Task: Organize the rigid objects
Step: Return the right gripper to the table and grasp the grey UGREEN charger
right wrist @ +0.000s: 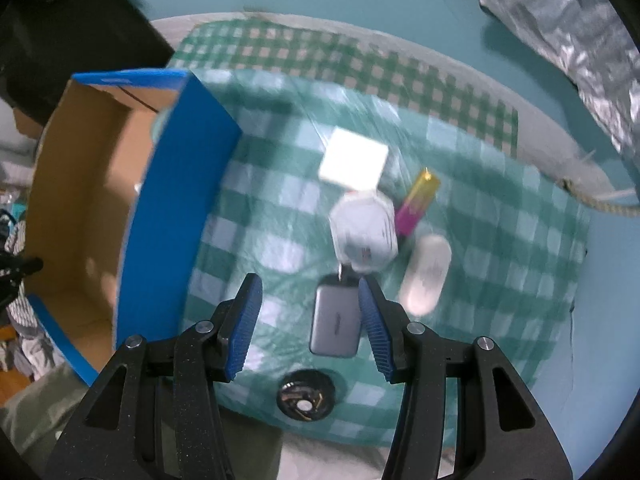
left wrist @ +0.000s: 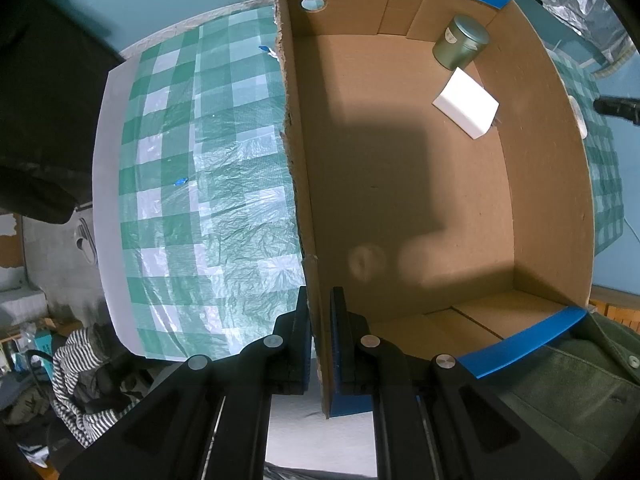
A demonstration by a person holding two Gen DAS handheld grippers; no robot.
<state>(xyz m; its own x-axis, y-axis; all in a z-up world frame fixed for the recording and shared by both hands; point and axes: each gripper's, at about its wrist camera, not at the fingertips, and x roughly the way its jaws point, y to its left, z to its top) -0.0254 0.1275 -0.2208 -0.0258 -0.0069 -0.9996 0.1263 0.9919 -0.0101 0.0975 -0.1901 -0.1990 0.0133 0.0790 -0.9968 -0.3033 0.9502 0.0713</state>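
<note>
In the left wrist view, one open cardboard box (left wrist: 400, 184) with blue outer faces is seen from above on a green-and-white checked tablecloth (left wrist: 208, 168). The left gripper (left wrist: 320, 336) is clamped on the box's near left wall, one black finger set outside the wall and one inside. Two things are counted inside the box, both in its far right corner: one greenish round tin (left wrist: 460, 42) and, just beside it, one white block (left wrist: 466, 106). The rest of the box floor is covered partly by shadow. A striped cloth (left wrist: 80, 376) is seen lower left, off the table. In the right wrist view, which is blurred, the right gripper (right wrist: 310, 322) is held above the tablecloth (right wrist: 500, 264) with its two blue-padded fingers apart and nothing pressed between them. Six loose things are counted on the cloth to the right of the box (right wrist: 176, 216): one white square block (right wrist: 354, 160), one white angular object (right wrist: 362, 234), one yellow-and-magenta cylinder (right wrist: 416, 206), one pale translucent oval (right wrist: 426, 274), one grey rounded rectangular case (right wrist: 334, 322) lying below the gap between the fingers, and one dark round object (right wrist: 306, 398) nearest the camera. A crinkled silver sheet (right wrist: 568, 24) is seen upper right, beyond the table.
</note>
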